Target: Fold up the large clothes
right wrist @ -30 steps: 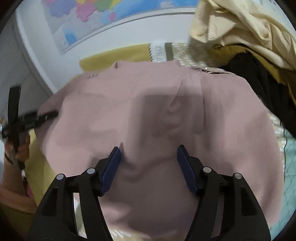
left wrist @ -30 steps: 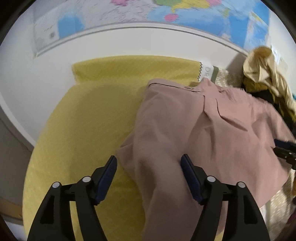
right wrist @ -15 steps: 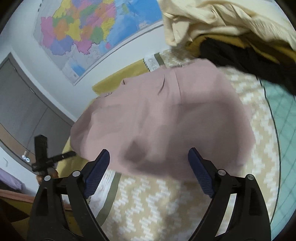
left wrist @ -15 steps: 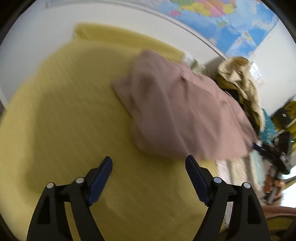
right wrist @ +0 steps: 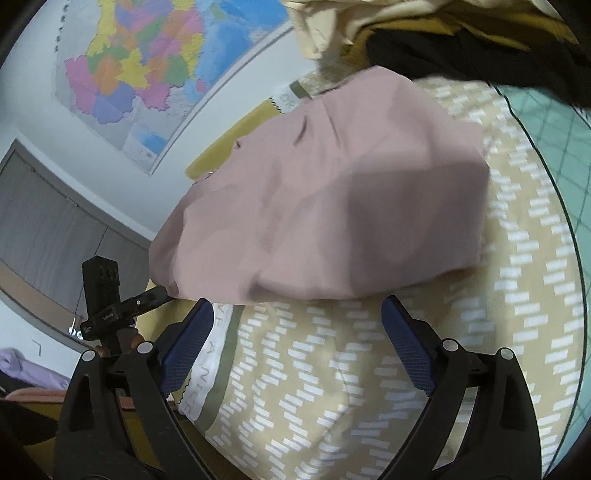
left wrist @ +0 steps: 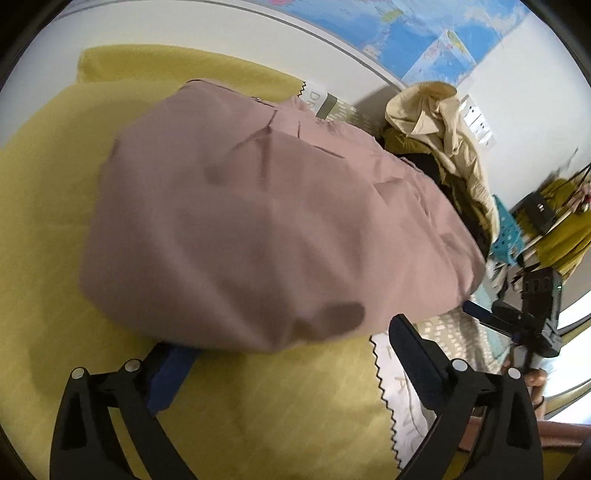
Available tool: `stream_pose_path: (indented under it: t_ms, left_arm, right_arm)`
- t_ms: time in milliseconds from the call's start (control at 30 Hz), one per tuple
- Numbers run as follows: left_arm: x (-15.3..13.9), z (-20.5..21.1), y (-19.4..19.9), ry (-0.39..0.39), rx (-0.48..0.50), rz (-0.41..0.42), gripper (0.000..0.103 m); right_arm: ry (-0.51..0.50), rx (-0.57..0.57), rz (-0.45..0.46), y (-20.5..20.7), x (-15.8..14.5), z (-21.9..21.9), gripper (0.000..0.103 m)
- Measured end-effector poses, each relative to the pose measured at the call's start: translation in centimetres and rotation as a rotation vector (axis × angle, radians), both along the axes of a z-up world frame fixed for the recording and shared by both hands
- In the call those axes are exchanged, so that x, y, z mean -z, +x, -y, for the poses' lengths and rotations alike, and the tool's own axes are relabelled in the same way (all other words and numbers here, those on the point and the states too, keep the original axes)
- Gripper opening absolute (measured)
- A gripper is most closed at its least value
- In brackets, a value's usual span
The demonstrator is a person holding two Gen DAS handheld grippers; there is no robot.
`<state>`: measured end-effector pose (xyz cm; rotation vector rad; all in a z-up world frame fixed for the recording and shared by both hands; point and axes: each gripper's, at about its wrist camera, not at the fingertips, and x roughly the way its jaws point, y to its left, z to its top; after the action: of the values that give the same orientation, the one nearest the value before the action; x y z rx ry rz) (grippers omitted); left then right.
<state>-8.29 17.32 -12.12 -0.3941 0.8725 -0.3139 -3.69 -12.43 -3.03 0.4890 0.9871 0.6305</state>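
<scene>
Since a second ago both claws have let go of the pink garment (left wrist: 266, 229) and backed off. It lies folded mid-frame on the yellow cloth (left wrist: 48, 229) and patterned cloth (right wrist: 369, 369). Left claw (left wrist: 291, 347) is opening, perhaps brushing the hem; right claw (right wrist: 295, 325) is opening, nothing between its fingers.

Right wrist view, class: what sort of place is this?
Probably a bedroom or similar home room: a pink garment lies on a patterned bedcover, a coloured wall map hangs behind, and more clothes are piled nearby.
</scene>
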Motion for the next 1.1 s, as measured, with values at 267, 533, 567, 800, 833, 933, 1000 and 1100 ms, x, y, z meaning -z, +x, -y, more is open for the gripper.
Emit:
stream_pose_path:
  t_ms: [267, 533, 567, 800, 833, 933, 1000, 1100]
  left_arm:
    - [-0.2, 0.7, 1.6, 0.015, -0.034, 0.001, 0.096]
    - [-0.3, 0.3, 2.6, -0.040, -0.055, 0.018, 0.096]
    - [-0.3, 0.1, 2.8, -0.049, -0.059, 0.020, 0.096]
    - [-0.2, -0.6, 3.9, -0.111, -0.088, 0.055, 0.096]
    - [-0.2, -0.6, 4.0, -0.113, -0.091, 0.056, 0.096]
    - [-0.3, -0.3, 4.4, -0.095, -0.101, 0.058, 0.096]
    - [-0.4, -0.2, 4.5, -0.082, -0.109, 0.056, 0.095]
    - [-0.5, -0.1, 4.8, -0.064, -0.123, 0.054, 0.091]
  right_arm:
    - [0.018, 0.024, -0.022, 0.2, 0.6, 0.6, 0.091]
    - [0.066, 0.066, -0.042, 0.4, 0.9, 1.3, 0.092]
    - [0.073, 0.073, -0.044, 0.4, 0.9, 1.5, 0.092]
    - [0.096, 0.157, -0.042, 0.8, 1.0, 2.2, 0.093]
    - [0.098, 0.172, -0.042, 0.9, 1.0, 2.3, 0.093]
    - [0.098, 0.216, -0.040, 1.3, 1.0, 2.4, 0.094]
    - [0.100, 0.243, -0.046, 1.8, 0.9, 2.3, 0.097]
    - [0.080, 0.284, -0.043, 2.8, 0.9, 1.5, 0.098]
